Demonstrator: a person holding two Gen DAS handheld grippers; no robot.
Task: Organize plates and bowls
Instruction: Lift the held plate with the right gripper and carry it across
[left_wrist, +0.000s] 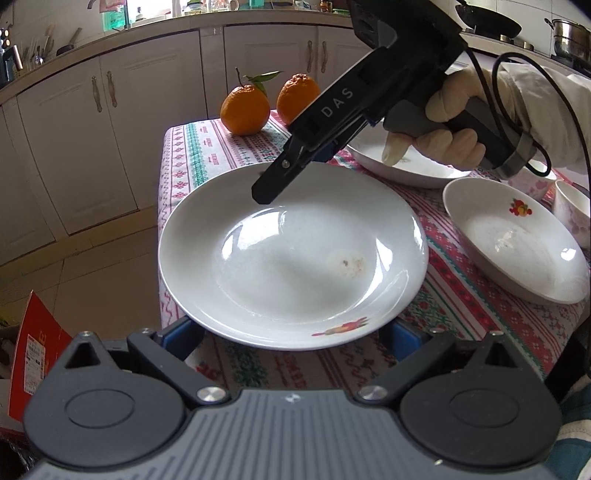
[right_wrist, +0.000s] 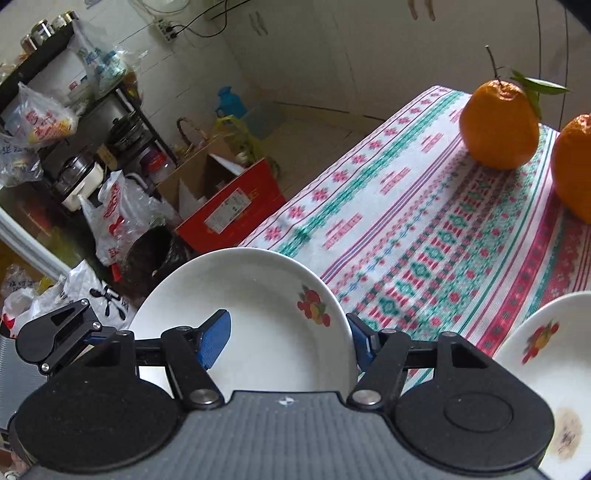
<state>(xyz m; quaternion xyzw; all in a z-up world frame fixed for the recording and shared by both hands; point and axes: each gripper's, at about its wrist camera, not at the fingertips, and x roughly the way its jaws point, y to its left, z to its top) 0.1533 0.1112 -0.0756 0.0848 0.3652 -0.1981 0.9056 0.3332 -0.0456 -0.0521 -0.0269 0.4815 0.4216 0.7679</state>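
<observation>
A large white plate (left_wrist: 288, 258) with a fruit decal lies at the table's left edge and overhangs it. My right gripper (left_wrist: 264, 194), held by a gloved hand (left_wrist: 443, 110), is shut on the plate's far rim. In the right wrist view the right gripper (right_wrist: 286, 339) has one blue pad inside the plate (right_wrist: 258, 295) and the other outside its rim. My left gripper (left_wrist: 291, 334) has its jaws wide apart, its blue pads tucked under the near rim on both sides. Whether they press on the plate is hidden. One of its fingers (right_wrist: 55, 332) shows beside the plate.
A second plate (left_wrist: 406, 170) (right_wrist: 554, 369) lies under the gloved hand. A white bowl (left_wrist: 517, 243) and two small cups (left_wrist: 572, 214) stand at the right. Two oranges (left_wrist: 243, 110) (right_wrist: 498, 125) sit at the far corner. A red box (right_wrist: 229, 206) and bags crowd the floor to the left.
</observation>
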